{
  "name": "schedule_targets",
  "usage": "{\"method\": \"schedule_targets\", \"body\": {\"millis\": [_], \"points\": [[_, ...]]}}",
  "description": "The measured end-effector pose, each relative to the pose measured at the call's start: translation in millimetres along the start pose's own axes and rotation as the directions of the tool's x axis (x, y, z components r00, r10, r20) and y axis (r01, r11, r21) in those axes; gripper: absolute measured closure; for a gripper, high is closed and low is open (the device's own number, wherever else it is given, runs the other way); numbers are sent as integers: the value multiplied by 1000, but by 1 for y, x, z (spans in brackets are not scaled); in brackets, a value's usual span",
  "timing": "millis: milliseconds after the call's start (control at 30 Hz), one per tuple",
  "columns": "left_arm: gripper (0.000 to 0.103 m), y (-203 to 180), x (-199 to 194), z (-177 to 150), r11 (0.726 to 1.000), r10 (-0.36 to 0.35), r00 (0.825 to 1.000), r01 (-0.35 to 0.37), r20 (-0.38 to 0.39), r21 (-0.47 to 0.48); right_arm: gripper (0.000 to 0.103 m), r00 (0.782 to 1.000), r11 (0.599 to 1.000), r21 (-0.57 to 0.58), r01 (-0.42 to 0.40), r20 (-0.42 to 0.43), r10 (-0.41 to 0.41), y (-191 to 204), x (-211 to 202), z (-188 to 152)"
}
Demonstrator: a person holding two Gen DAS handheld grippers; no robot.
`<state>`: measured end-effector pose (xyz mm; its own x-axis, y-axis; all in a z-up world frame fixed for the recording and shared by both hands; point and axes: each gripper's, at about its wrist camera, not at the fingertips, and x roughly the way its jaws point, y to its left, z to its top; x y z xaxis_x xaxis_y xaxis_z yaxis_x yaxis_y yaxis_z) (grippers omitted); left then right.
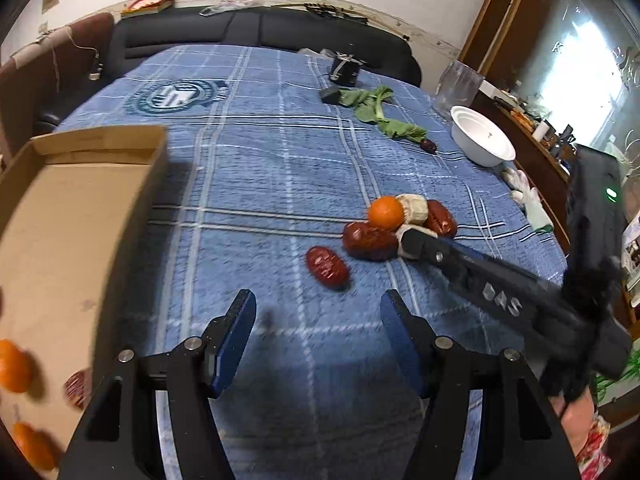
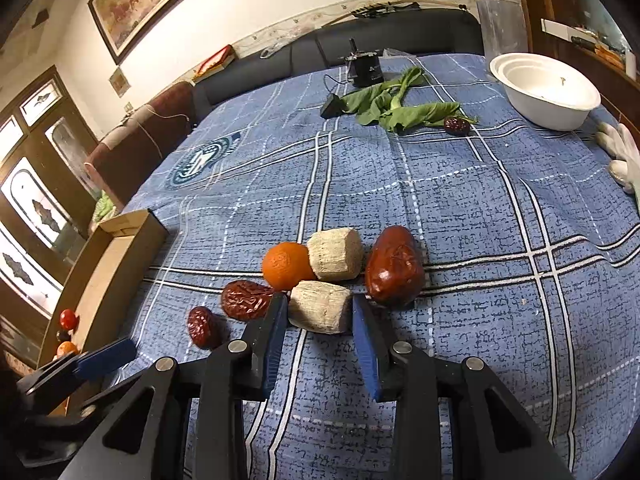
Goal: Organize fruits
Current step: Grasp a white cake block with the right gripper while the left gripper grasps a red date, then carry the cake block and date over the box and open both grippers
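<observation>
**Right gripper brackets a pale chunk on the blue plaid cloth**

While the cloth's (image 2: pixel 480 240) round emblem is unreadable, the cardboard box (image 1: pixel 80 208) lies left. Left gripper (image 1: pixel 316 312) hangs open, empty. Right gripper (image 2: pixel 320 316), open, flanks the pale chunk (image 2: pixel 320 306), beside the orange (image 2: pixel 286 266).

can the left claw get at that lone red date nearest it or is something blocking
Probably yes. The left claw is open, and the red date lies on bare blue cloth just ahead, apart from the fruit pile. The right claw sits around a pale chunk further right, off that path.
</observation>
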<state>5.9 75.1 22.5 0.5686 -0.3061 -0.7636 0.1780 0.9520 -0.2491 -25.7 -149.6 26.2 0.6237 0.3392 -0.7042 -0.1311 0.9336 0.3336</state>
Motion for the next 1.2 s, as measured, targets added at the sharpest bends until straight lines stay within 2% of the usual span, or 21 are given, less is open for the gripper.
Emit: {"method": "schedule_targets", "body": {"millis": [267, 333, 433, 467, 567, 767, 867, 967, 1067, 1200], "points": [[42, -14, 35, 17, 998, 1, 1000, 1, -22, 66, 67, 998, 999, 34, -28, 60, 26, -10, -17, 2], [51, -18, 38, 19, 997, 10, 1000, -8, -21, 78, 67, 997, 998, 45, -35, 67, 32, -13, -18, 5], [72, -23, 41, 18, 991, 72, 997, -72, -3, 116, 67, 996, 997, 58, -40, 77, 36, -16, -21, 8], [75, -24, 41, 16, 986, 97, 995, -97, 7, 133, 67, 996, 997, 61, -38, 81, 33, -17, -22, 9], [75, -24, 36, 12, 987, 102, 995, -104, 17, 121, 67, 995, 997, 61, -42, 89, 36, -18, -24, 9], [75, -7, -14, 3, 996, 82, 994, -85, 77, 32, 67, 992, 998, 36, -60, 112, 56, -12, -31, 9], [75, 11, -50, 0, 995, 102, 987, -101, 122, -15, 67, 991, 998, -2, -58, 118, 58, -2, -32, 6], [75, 39, -81, -3, 987, 158, 976, -151, 151, -59, 67, 992, 998, -54, -42, 118, 49, 12, -32, 2], [75, 74, -106, -3, 968, 244, 957, -232, 158, -90, 67, 993, 993, -112, -35, 106, 47, 32, -33, -3], [74, 118, -120, 4, 941, 335, 933, -324, 128, -100, 67, 991, 971, -213, -105, 64, 121, 77, -39, -12]]}}
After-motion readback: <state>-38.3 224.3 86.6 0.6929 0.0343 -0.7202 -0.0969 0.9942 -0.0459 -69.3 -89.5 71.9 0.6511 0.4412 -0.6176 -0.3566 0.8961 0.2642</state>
